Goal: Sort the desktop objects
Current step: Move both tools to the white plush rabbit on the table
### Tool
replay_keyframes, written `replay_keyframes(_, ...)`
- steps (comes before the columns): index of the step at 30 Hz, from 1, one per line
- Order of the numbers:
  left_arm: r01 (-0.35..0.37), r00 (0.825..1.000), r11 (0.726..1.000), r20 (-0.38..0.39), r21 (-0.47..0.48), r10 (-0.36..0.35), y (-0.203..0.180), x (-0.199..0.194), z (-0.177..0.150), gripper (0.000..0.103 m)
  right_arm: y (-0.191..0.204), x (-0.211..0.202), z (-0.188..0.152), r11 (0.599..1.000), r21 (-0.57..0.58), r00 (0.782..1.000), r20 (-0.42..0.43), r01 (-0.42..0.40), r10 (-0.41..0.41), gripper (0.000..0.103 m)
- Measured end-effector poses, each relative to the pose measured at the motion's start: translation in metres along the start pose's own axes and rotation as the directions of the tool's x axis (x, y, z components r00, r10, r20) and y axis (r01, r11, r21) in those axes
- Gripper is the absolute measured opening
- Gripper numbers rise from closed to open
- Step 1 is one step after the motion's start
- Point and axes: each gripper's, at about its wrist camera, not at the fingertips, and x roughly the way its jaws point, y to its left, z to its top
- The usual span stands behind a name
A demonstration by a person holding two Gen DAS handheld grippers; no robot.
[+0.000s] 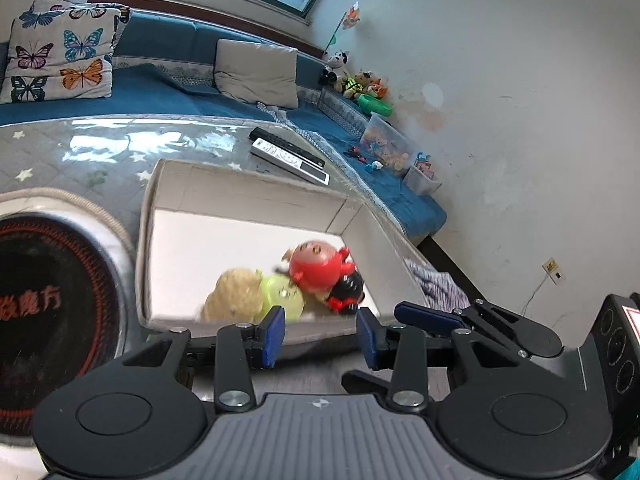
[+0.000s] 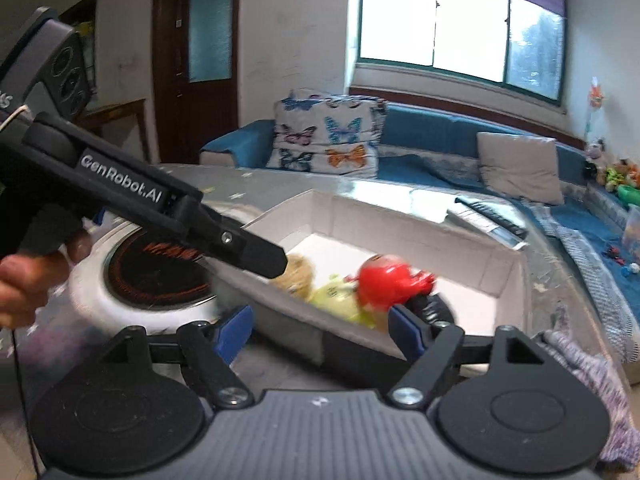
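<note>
Both the left gripper (image 1: 322, 336) and right gripper (image 2: 320, 332) are hovering with jaws wide and empty, the round red plastic toy (image 1: 316, 266) lying just ahead in the shallow white cardboard box (image 1: 248, 196) beside a tan plush (image 1: 236, 292), looking light, hard, slippery and best pinched across its middle.

Light source: daylight through window (image 2: 460, 28), overexposed.
Glare: bright patches on glossy table (image 1: 120, 144) at far edge.
Blur: toys (image 2: 360, 284) in box smeared.
Distortion: fisheye curvature, dark vignetted corners.
</note>
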Motion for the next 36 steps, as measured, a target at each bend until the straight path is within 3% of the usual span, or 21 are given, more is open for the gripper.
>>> replay_keyframes(3,-0.017,1.000,1.000,-0.009,0.018,0.017,0.002,-0.010,-0.015,0.042,0.012,-0.008,-0.011,0.998,-0.028,0.998,-0.030,-0.057,0.056,0.082)
replay_keyframes(13,-0.060,0.993,0.996,-0.096,0.068,0.066,0.016,-0.023,-0.070,0.042,0.051,-0.010,-0.047,0.968,-0.129,0.970,-0.143,-0.217,0.198,0.082)
replay_keyframes(19,-0.054,0.990,0.996,-0.128,0.076,0.063,0.020,-0.027,-0.086,0.042,0.056,0.001,-0.050,0.962,-0.172,0.968,-0.172,-0.211,0.182,0.082)
replay_keyframes(29,0.027,0.988,0.994,-0.155,0.105,-0.010,0.010,-0.049,-0.105,0.042,0.050,0.020,-0.058,0.959,-0.193,0.962,-0.220,-0.206,0.163,0.087)
replay_keyframes(36,-0.013,0.987,1.000,-0.163,-0.012,0.011,0.028,-0.030,-0.103,0.042,0.054,0.012,-0.059,0.962,-0.174,0.957,-0.239,-0.210,0.165,0.069)
